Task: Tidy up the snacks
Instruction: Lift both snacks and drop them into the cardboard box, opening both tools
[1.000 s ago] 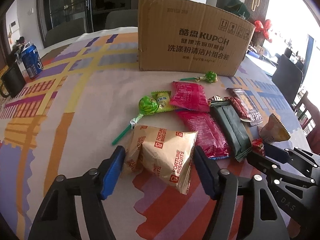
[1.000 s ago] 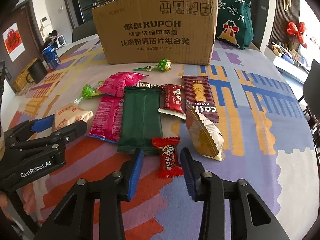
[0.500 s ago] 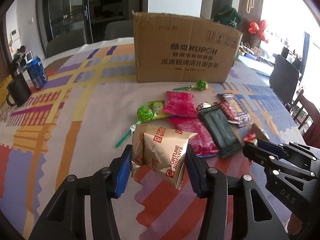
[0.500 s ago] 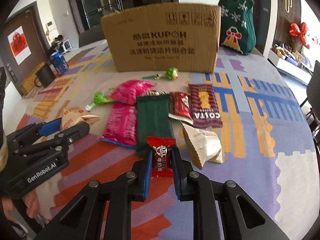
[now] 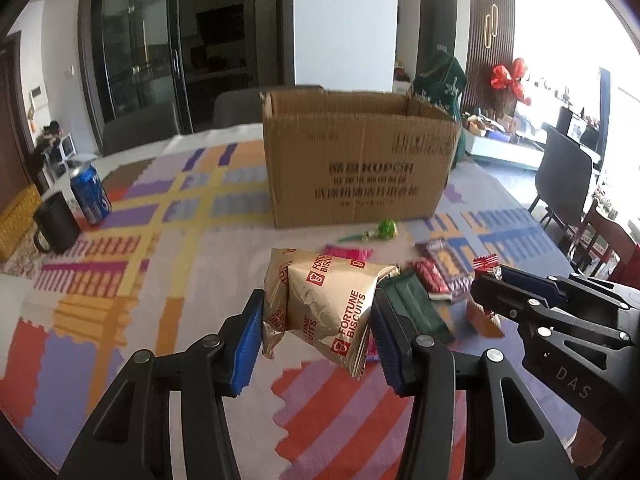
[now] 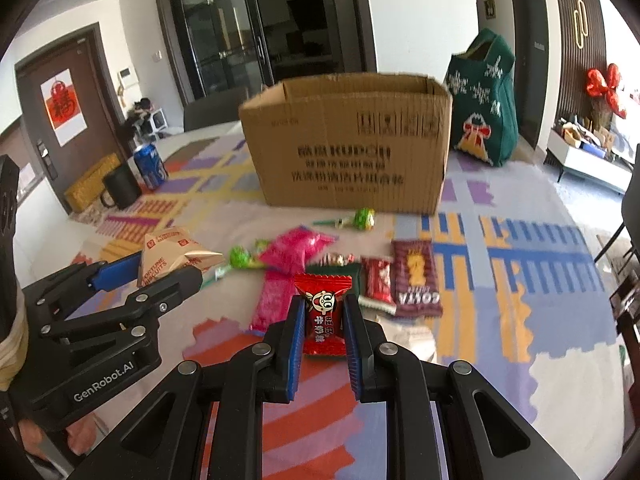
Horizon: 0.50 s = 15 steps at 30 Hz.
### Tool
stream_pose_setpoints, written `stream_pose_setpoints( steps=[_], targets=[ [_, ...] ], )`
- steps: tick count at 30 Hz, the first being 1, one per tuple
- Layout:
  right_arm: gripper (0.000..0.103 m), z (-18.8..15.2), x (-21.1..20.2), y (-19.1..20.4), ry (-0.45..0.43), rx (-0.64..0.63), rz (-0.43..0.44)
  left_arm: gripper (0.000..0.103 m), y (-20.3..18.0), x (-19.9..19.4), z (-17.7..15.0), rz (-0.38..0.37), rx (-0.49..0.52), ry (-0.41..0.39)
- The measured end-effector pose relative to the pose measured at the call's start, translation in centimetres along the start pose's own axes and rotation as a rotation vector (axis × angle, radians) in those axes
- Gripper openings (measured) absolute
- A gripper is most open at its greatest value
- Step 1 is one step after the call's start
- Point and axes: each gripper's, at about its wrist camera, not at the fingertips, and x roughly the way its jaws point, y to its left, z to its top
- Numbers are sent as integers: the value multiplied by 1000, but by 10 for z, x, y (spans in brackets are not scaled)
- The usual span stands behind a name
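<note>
My left gripper (image 5: 318, 322) is shut on a tan Fortune Biscuits bag (image 5: 320, 308) and holds it above the table. In the right wrist view that bag (image 6: 168, 260) shows at the left between the left gripper's blue pads. My right gripper (image 6: 322, 324) is shut on a small red candy packet (image 6: 324, 314), also lifted. An open cardboard box (image 6: 348, 144) stands at the back of the table. Between box and grippers lie pink packets (image 6: 296, 246), a dark green packet (image 5: 416, 304), a red bar (image 6: 378, 282), a Costa coffee packet (image 6: 416, 280) and two green lollipops (image 6: 362, 218).
A blue soda can (image 5: 90, 196) and a black mug (image 5: 56, 222) stand at the table's left edge. A green gift bag (image 6: 484, 108) sits right of the box. Chairs (image 5: 562, 182) stand at the table's right. The patterned tablecloth (image 5: 120, 280) covers the table.
Both grippers closed on their snacks and rose: the left on the biscuit bag, the right on the red candy. Both views now tilt up and show the box's open top.
</note>
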Motion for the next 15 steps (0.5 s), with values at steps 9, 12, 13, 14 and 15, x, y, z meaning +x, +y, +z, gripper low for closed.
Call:
stream_pose_setpoints(
  steps=[9, 12, 13, 14, 15],
  targets=[
    [20, 40, -2, -10, -68, 16, 5, 50, 3, 9, 46, 14, 10, -67],
    [20, 58, 1, -12, -92, 18, 3, 50, 5, 13, 66, 12, 13, -93],
    [20, 64, 2, -13, -100, 18, -1, 50, 6, 14, 71, 10, 13, -98],
    [20, 71, 3, -15, -108, 18, -1, 50, 7, 15, 77, 8, 12, -105],
    [20, 78, 4, -16, -119, 17, 0, 50, 8, 16, 84, 11, 12, -113]
  ],
)
